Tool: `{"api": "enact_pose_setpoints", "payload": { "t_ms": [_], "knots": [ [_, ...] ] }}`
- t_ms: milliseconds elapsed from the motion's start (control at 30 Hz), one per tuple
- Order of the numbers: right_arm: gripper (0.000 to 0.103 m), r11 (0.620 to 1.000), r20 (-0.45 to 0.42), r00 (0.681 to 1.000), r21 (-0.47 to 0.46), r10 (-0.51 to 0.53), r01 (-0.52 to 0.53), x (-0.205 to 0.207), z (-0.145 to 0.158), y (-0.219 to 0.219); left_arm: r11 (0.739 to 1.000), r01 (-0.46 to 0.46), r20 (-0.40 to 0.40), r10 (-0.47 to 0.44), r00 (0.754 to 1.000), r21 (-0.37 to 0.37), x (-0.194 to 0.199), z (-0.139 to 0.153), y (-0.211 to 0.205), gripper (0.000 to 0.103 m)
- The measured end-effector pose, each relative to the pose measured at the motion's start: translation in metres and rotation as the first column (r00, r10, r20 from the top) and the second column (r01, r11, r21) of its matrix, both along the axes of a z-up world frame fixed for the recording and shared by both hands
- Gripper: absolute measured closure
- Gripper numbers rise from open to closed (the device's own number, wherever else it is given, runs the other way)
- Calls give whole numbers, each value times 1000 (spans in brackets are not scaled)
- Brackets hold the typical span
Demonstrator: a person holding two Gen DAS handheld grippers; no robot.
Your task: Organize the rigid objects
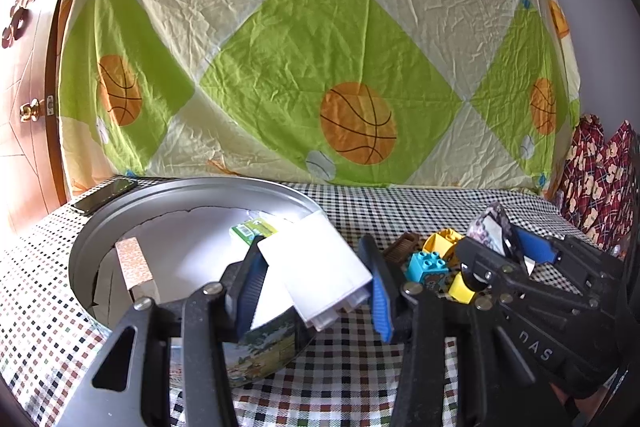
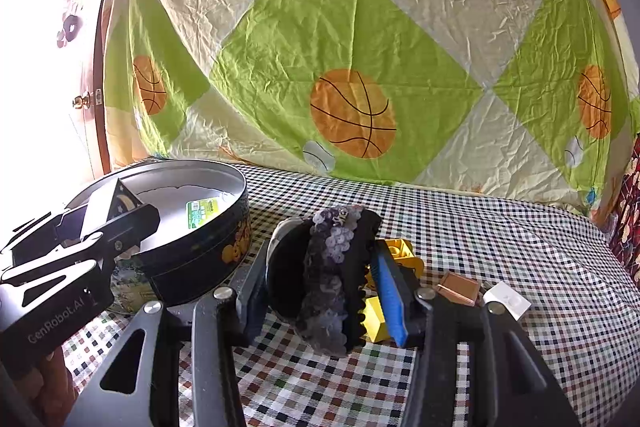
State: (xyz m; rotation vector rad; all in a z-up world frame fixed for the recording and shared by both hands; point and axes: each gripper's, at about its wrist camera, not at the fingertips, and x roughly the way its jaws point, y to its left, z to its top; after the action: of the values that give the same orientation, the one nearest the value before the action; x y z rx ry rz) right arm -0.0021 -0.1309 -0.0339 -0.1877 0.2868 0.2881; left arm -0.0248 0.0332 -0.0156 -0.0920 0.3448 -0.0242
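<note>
Blue-padded fingers of the left hand-held gripper (image 1: 316,291) are clamped on a white box (image 1: 320,263), which hangs tilted over the near right rim of a round metal tin (image 1: 192,187). Inside the tin lie a green-labelled packet (image 1: 254,229) on white paper and a speckled orange block (image 1: 134,263) leaning near its left wall. A dark phone (image 1: 106,195) lies just beyond the tin's far left edge.

To the right, the right hand-held gripper (image 2: 324,279) is closed on a round black case with a band of purple sequins (image 2: 324,275), held on edge above the checked cloth (image 2: 500,227) of the worktop. Just behind and below the case sit yellow toy bricks (image 2: 400,251); a blue brick (image 1: 426,265) shows among them from the left view. A brown square piece (image 2: 460,287) and a white flat piece (image 2: 508,299) lie near the right finger. A basketball-print sheet (image 2: 360,47) hangs across the far side, with a wooden door (image 1: 24,87) at far left.
</note>
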Motion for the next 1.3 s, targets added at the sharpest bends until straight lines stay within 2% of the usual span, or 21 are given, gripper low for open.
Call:
{"api": "enact_pose_setpoints", "payload": {
  "t_ms": [1300],
  "knots": [
    [53, 998, -5, 998, -21, 57, -57, 1, -4, 25, 999, -37, 1, 37, 999, -27, -5, 1, 27, 57]
  ]
}}
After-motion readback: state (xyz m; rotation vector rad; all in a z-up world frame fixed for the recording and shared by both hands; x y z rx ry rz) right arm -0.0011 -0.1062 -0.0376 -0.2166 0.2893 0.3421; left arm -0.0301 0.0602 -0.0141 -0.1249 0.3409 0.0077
